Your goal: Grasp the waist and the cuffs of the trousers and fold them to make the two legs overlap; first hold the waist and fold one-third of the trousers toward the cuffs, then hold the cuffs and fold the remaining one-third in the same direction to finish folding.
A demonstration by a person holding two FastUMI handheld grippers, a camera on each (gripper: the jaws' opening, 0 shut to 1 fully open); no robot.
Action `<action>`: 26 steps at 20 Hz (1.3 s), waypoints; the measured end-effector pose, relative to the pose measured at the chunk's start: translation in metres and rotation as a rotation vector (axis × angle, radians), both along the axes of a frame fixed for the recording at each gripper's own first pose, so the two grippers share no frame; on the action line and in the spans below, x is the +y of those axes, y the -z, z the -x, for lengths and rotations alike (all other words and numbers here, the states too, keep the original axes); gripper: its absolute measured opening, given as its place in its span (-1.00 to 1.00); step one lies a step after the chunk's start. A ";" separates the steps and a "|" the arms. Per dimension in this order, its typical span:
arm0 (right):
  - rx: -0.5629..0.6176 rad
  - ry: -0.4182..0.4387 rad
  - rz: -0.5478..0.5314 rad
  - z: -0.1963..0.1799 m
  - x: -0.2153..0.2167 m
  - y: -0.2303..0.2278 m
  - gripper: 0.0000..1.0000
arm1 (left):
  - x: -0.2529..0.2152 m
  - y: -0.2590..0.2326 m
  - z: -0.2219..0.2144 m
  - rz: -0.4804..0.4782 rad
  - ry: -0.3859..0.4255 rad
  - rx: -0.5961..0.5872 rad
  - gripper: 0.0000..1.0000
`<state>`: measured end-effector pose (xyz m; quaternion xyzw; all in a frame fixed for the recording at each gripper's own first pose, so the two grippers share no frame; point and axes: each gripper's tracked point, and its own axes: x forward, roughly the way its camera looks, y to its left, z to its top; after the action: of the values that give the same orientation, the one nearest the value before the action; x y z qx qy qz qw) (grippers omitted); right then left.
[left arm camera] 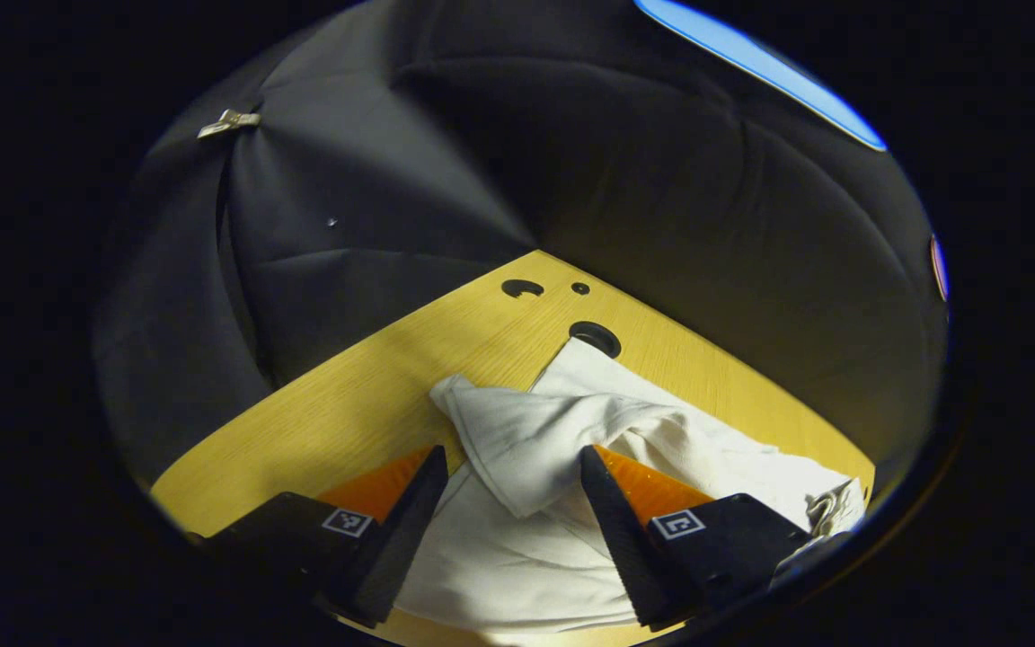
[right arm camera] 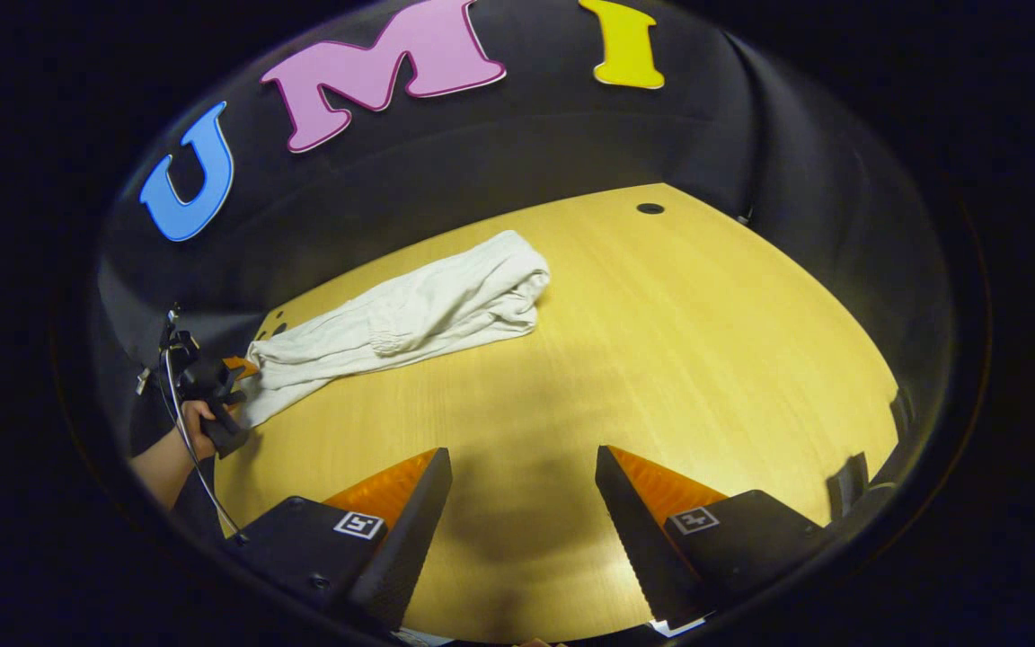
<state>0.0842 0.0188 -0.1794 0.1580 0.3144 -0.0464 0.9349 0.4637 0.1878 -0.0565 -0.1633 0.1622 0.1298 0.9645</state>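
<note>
White trousers point(right arm camera: 410, 314) lie bunched in a long strip at the far left of the yellow table point(right arm camera: 661, 359). In the left gripper view the trousers point(left arm camera: 526, 431) are close up, with a folded flap of cloth lying between my left gripper's point(left arm camera: 508, 476) spread fingers; the gripper is open and does not press the cloth. The right gripper view shows the left gripper point(right arm camera: 212, 382) held by a hand point(right arm camera: 194, 422) at the strip's near left end. My right gripper point(right arm camera: 522, 472) is open above bare table, well short of the trousers.
A knotted cord point(left arm camera: 832, 508) shows at the cloth's right edge. Round holes point(left arm camera: 596, 337) pierce the table point(left arm camera: 347, 404) near its far corner, and another hole point(right arm camera: 650, 208) lies at the far right. Black cloth walls enclose the table; a metal clip point(left arm camera: 228, 121) hangs on one.
</note>
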 end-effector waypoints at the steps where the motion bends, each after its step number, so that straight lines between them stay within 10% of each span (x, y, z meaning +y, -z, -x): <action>1: 0.000 -0.007 0.018 0.008 -0.005 -0.001 0.97 | -0.001 0.004 -0.003 -0.053 0.002 0.025 1.00; 7: -0.010 -0.005 0.056 0.046 -0.016 -0.015 0.98 | -0.013 0.010 -0.011 -0.212 0.070 0.089 0.43; 10: -0.007 0.034 0.055 0.059 -0.023 -0.014 0.98 | -0.015 0.010 -0.011 -0.232 0.095 0.100 0.52; 19: -0.004 0.031 0.082 0.075 -0.016 -0.017 0.98 | -0.034 0.008 -0.016 -0.408 0.189 0.109 -0.75; 26: -0.019 0.117 0.076 0.083 -0.031 -0.028 0.98 | -0.040 -0.005 -0.014 -0.224 0.136 0.028 -0.89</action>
<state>0.0008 -0.0117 -0.1518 0.1409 0.2937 -0.1116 0.9388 0.4778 0.1478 -0.0515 -0.0415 0.1709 0.0838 0.9808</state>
